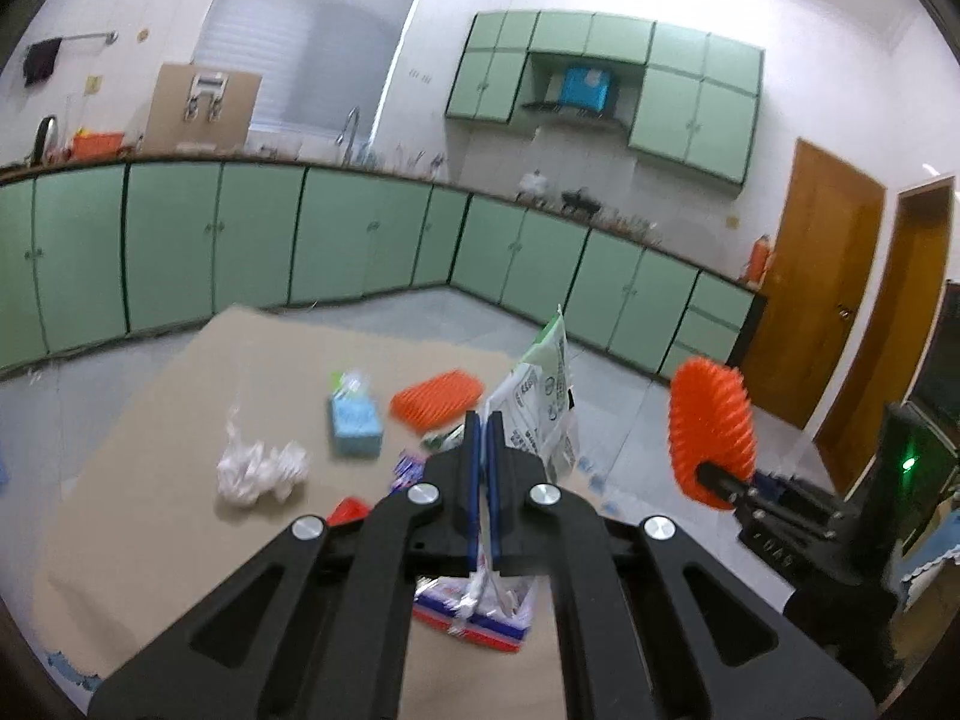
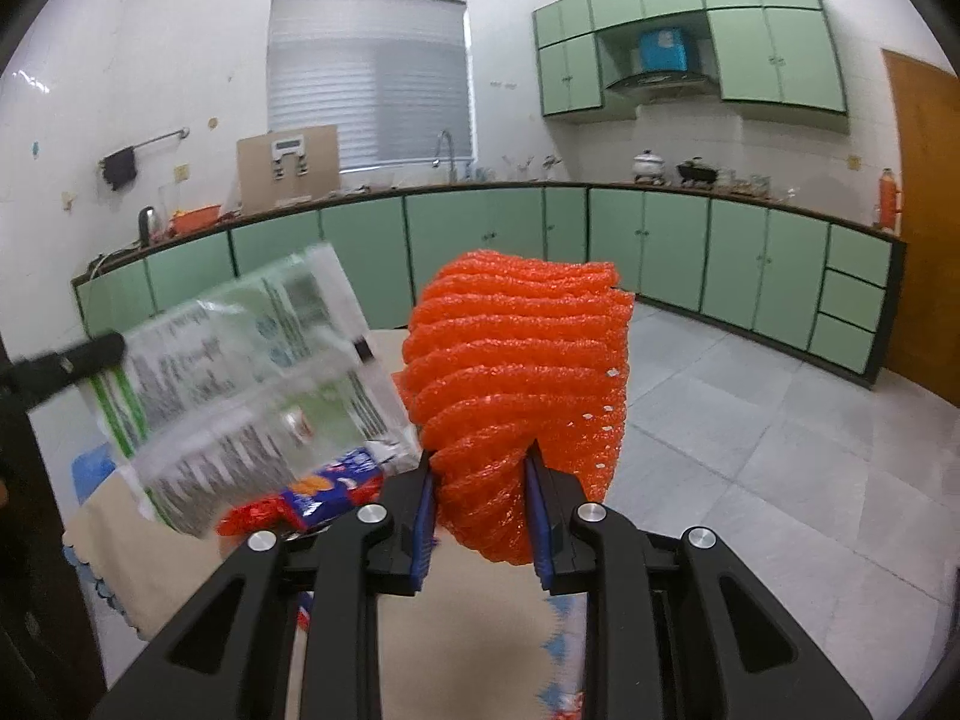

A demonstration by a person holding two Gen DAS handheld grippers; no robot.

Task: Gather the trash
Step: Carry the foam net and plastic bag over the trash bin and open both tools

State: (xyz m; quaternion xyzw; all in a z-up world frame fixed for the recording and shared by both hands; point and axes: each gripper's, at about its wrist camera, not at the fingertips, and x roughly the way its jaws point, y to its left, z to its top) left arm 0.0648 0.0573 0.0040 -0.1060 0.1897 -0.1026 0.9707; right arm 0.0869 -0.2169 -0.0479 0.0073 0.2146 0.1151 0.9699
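Note:
My left gripper [image 1: 485, 420] is shut on a clear plastic wrapper with green print [image 1: 543, 396] and holds it above the tan table [image 1: 150, 420]. The same wrapper shows in the right wrist view [image 2: 240, 378]. My right gripper [image 2: 480, 468] is shut on an orange foam net sleeve [image 2: 516, 378], lifted above the table; it also shows in the left wrist view [image 1: 711, 426]. On the table lie a crumpled white plastic wad [image 1: 258, 468], a blue tissue pack [image 1: 355, 423], a second orange foam net [image 1: 435, 399] and a red-blue snack wrapper [image 1: 480, 618].
Green cabinets [image 1: 240, 240] run along the far walls under a counter with a sink. Wooden doors [image 1: 822, 282] stand at the right. A grey tiled floor [image 2: 750, 420] lies beyond the table. A blue snack packet [image 2: 336, 492] and red wrapper lie on the table.

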